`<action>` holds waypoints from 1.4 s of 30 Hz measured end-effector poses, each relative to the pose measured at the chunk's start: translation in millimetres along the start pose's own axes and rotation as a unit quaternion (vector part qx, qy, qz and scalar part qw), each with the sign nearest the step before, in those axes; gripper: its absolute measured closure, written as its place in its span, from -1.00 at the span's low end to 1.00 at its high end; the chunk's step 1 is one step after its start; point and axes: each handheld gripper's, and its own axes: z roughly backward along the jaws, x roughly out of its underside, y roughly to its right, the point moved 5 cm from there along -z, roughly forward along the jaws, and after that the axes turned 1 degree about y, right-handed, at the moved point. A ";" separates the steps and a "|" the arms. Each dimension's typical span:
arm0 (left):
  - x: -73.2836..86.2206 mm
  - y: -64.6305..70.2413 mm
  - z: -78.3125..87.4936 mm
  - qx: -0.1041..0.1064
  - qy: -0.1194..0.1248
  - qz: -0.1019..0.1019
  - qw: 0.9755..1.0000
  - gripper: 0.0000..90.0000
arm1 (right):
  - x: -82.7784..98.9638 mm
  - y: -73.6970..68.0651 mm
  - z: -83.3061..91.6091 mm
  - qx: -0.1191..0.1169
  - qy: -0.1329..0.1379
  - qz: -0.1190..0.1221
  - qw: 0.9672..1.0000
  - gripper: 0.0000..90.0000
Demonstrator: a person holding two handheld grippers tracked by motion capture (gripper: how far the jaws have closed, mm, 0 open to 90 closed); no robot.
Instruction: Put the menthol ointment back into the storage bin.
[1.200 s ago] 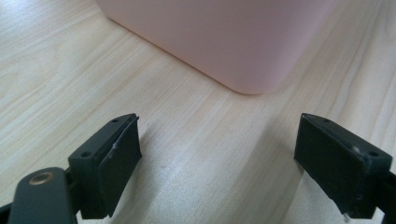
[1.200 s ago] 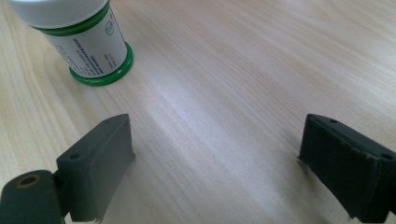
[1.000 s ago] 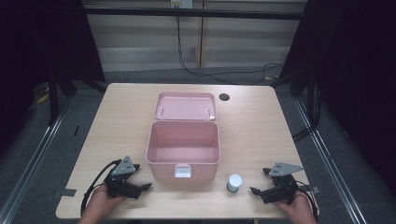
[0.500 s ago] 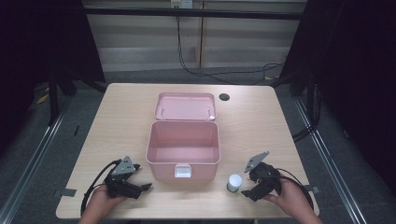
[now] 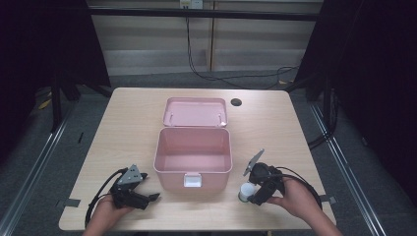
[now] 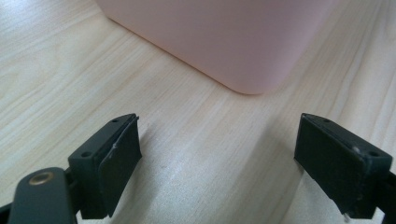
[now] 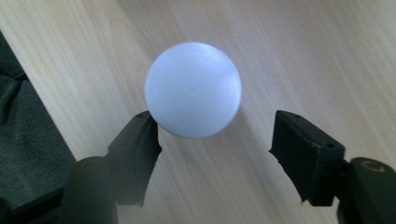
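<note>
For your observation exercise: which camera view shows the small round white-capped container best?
The right gripper view: the small round white-capped container appears large from above, its cap sharp. The high view shows it tiny beside the right gripper. The left gripper view faces the pink plastic box.

Your table (image 5: 123, 128) reads as light wood-grain laminate, smooth, with a soft sheen. Pink box (image 5: 193, 156): moulded plastic, smooth, satin rather than glossy; its clasp (image 5: 192, 180) looks paler plastic. White cap (image 7: 193, 89) under your right gripper (image 7: 215, 135): matt, smooth plastic. Jaws on both grippers are black matt plastic; your left gripper (image 6: 219, 154) shows dull rubbery pads (image 6: 122, 161) and a brass-coloured metal rivet (image 6: 41, 178). Floor (image 5: 29, 147) looks like rough grey carpet.
</note>
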 end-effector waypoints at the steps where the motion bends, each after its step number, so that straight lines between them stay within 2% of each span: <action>1: 0.0 0.0 0.0 0.000 0.000 0.000 1.000 -0.69 | 0.0 0.0 0.0 0.000 0.000 0.000 1.000 -0.27; 2: 0.0 0.0 0.0 0.000 0.000 0.000 1.000 -0.69 | -3.6 -2.7 -1.3 -0.005 -0.009 0.002 1.000 -0.24; 18: 0.0 0.2 -0.1 0.001 0.000 0.001 1.000 -0.69 | -25.3 -10.8 -0.2 -0.012 -0.037 0.018 0.999 -0.03; 27: 0.1 0.3 -0.1 0.001 0.000 0.002 1.000 -0.69 | -30.5 -10.5 0.6 -0.006 -0.047 0.016 0.999 0.04; 32: 0.0 0.0 0.0 0.000 0.000 0.000 1.000 -0.69 | -31.2 -8.6 1.1 -0.010 -0.058 0.023 0.998 0.11; 35: 0.0 0.0 0.0 0.000 0.000 0.000 1.000 -0.69 | -31.1 -8.4 2.1 -0.003 -0.066 0.029 0.997 0.12; 42: 0.0 0.0 0.0 0.000 0.000 0.000 1.000 -0.69 | -31.9 -10.9 13.9 -0.006 -0.072 0.032 0.997 0.12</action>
